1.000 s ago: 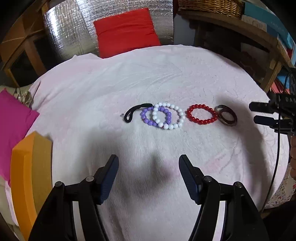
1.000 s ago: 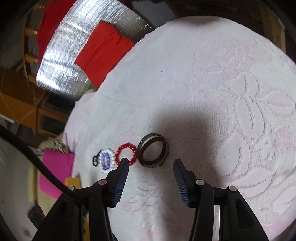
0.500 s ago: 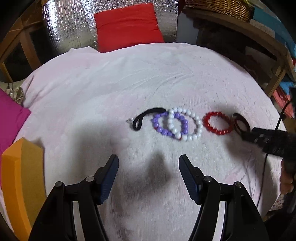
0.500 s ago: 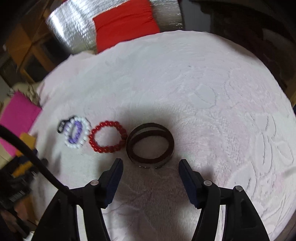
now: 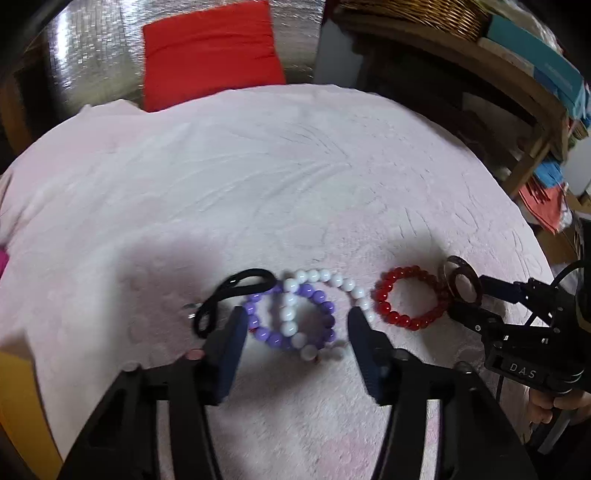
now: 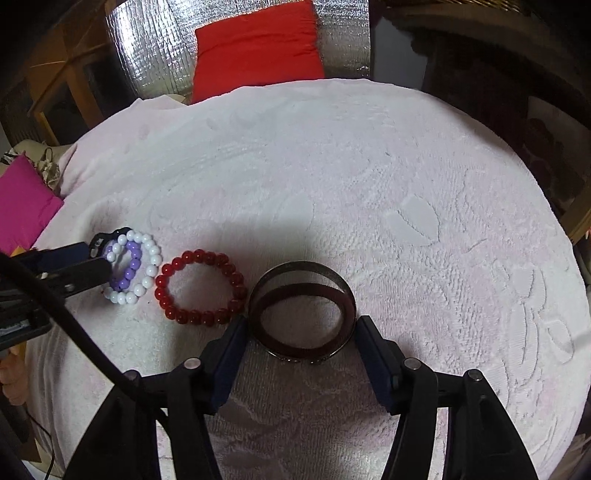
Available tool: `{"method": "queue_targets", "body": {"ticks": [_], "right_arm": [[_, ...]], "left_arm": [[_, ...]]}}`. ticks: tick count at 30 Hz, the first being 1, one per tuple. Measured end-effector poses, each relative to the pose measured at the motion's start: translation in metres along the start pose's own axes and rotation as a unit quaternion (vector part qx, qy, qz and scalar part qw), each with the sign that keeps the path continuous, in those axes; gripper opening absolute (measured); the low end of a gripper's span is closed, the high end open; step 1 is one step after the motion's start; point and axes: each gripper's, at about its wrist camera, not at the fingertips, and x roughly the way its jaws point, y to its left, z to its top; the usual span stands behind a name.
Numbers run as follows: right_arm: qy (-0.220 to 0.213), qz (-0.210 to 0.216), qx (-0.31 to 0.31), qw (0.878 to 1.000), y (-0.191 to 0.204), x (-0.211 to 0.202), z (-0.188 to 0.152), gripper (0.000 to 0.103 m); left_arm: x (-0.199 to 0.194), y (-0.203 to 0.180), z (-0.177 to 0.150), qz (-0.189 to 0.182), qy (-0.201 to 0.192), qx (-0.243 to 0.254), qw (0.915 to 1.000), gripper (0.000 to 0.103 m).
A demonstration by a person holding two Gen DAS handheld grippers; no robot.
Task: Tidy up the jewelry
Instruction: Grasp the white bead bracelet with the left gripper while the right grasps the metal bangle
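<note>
Red cushion [image 6: 258,44] (foil-backed), wicker basket [image 5: 413,14].

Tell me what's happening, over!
Both tools open. Right tool straddling the dark band bangle. Left tool over the purple-and-white bead bracelets. Red bead bracelet touching the bangle.

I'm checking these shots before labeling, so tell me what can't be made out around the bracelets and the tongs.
- Left wrist view: the near arc of the white bead bracelet hides behind the left tongs.
- Left wrist view: the dark bangle is mostly blocked by the right tongs.
- Right wrist view: the black cord is mostly covered by the left tongs.
- Right wrist view: contact between the tongs and the bangle is unclear.
</note>
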Motion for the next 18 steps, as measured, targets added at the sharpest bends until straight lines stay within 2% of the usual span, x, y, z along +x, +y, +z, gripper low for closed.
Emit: {"method": "queue_targets", "body": {"ticks": [3, 10, 11, 18], "right_arm": [[0.000, -0.002, -0.004, 1.000, 0.008, 0.007, 0.005, 0.063], [0.003, 0.002, -0.004, 1.000, 0.005, 0.007, 0.007, 0.063], [0.003, 0.002, -0.004, 1.000, 0.005, 0.007, 0.007, 0.063], [0.003, 0.016, 0.012, 1.000, -0.004, 0.002, 0.007, 0.062]], "left_arm": [[0.008, -0.004, 0.002, -0.003, 0.010, 0.008, 0.9999, 0.037], [0.018, -0.004, 0.007, -0.023, 0.012, 0.007, 0.9996, 0.018], [0.018, -0.005, 0.006, -0.024, 0.013, 0.007, 0.9996, 0.013], [0.004, -0.008, -0.008, -0.017, -0.001, 0.003, 0.9999, 0.010]]}}
